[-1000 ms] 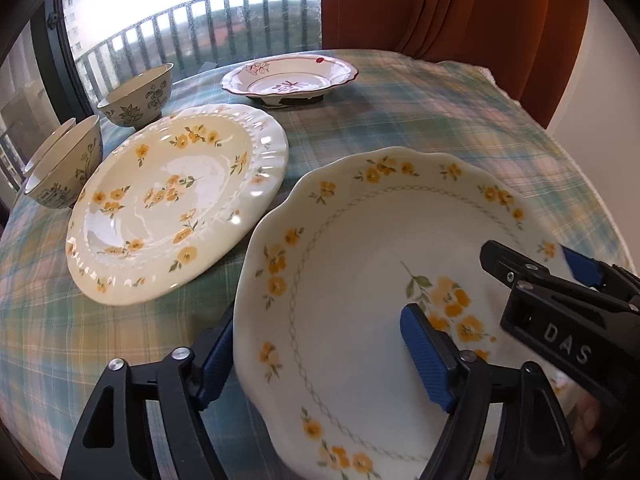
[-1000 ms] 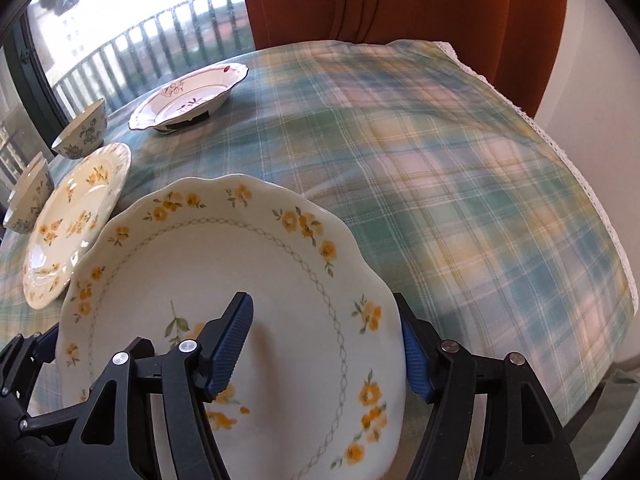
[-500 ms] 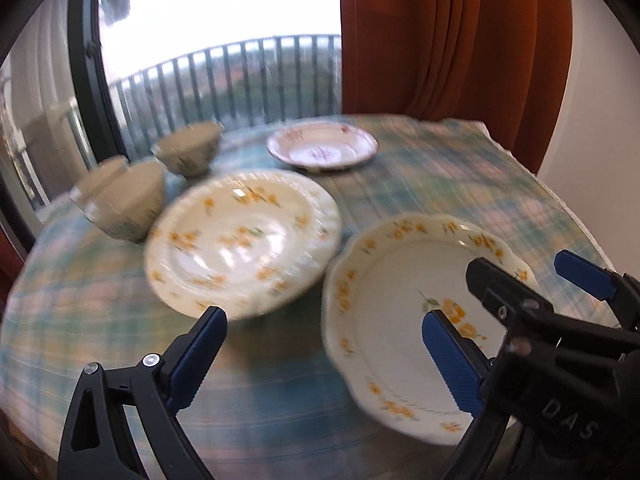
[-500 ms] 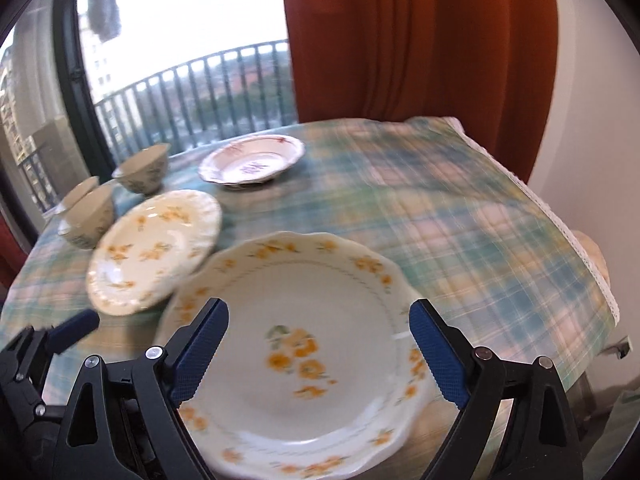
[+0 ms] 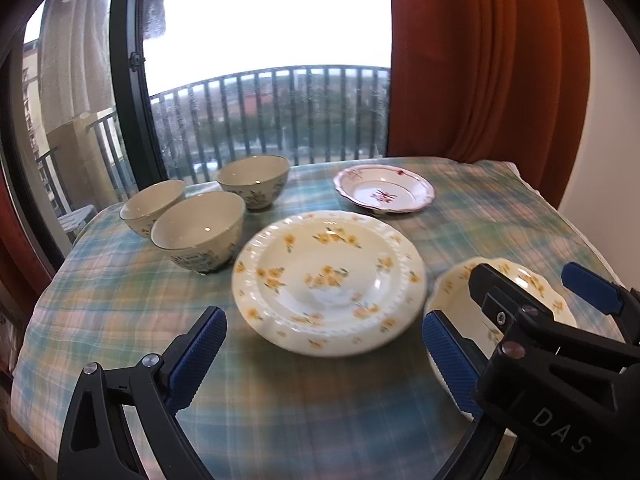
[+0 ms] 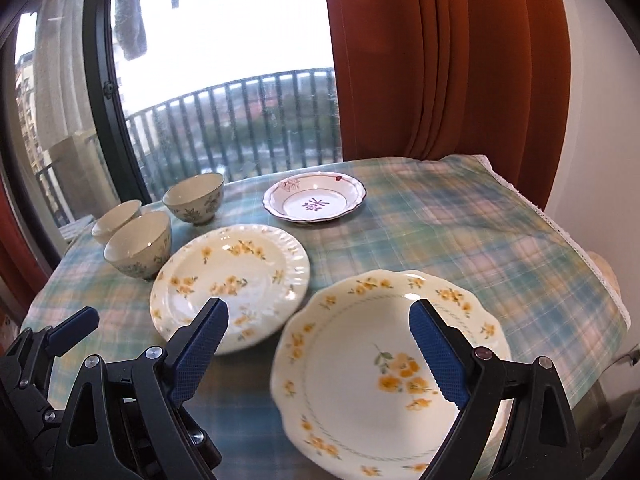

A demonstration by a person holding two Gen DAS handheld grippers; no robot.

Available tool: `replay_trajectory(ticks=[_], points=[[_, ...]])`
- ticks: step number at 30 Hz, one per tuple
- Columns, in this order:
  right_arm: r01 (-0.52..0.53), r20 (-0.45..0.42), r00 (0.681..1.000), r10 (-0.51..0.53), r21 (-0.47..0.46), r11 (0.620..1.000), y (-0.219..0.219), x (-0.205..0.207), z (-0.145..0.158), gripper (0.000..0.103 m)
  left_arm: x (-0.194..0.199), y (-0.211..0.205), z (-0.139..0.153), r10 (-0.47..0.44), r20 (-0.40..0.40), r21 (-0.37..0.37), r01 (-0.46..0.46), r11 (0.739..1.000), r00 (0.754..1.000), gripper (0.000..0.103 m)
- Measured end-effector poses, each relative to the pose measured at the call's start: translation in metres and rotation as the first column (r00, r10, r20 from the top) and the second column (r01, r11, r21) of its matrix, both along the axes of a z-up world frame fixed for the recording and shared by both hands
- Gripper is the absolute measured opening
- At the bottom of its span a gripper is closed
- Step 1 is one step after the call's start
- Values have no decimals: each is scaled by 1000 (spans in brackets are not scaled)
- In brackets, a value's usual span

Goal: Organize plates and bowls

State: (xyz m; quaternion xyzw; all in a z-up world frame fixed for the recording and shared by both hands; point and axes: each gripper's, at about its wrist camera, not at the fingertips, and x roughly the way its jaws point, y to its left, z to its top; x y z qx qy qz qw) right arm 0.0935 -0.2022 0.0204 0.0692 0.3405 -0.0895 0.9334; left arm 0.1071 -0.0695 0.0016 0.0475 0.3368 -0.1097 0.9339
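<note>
On the plaid tablecloth (image 6: 460, 232) by the window, all crockery sits flat and apart, nothing stacked yet. Scalloped yellow-flower plate (image 6: 384, 368) lies nearest, at the near right of the table; beaded-rim yellow-flower plate (image 5: 328, 280) just beside it to the left, rims close, whether touching I cannot tell. Red-trimmed dish (image 5: 384, 194) stands farther back near the curtain (image 6: 440, 60). Three bowls (image 5: 200, 228) cluster at the far left, upright, mouths up, side by side rather than nested. Left gripper (image 5: 324, 356) has its jaws spread wide, holding nothing; only cloth and the beaded plate's near edge show between the blue pads (image 5: 196, 360). Right gripper (image 6: 320, 356) likewise gapes wide and empty; the scalloped plate shows under and between its tips, but the pads stand clear of the rim. Both sets of jaws were opening within the last second and have settled, no object between them. Judgement: the scalloped plate looks set down as the base or neighbour of a plate group. Likely next: gather the like plates into a pile, nest the bowls. Glazed rims are slick; a pinch on one edge may slip.
</note>
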Motion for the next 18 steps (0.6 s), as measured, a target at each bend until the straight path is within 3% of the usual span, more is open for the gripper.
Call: replay_trajectory(ticks=[4, 6, 8, 18], points=[[-29, 11, 1000, 29, -16, 999, 7, 15, 3, 95, 16, 6, -1, 11, -4, -22, -11, 1000, 1000, 99], [-44, 19, 999, 45, -45, 998, 10, 25, 4, 102, 24, 6, -2, 22, -1, -16, -22, 1000, 1000, 99], [-55, 8, 998, 56, -63, 996, 13, 39, 2, 102, 34, 6, -3, 33, -6, -11, -33, 999, 999, 99], [-175, -45, 983, 176, 16, 984, 14, 110, -20, 102, 88, 10, -20, 93, -90, -6, -94, 996, 992, 99]])
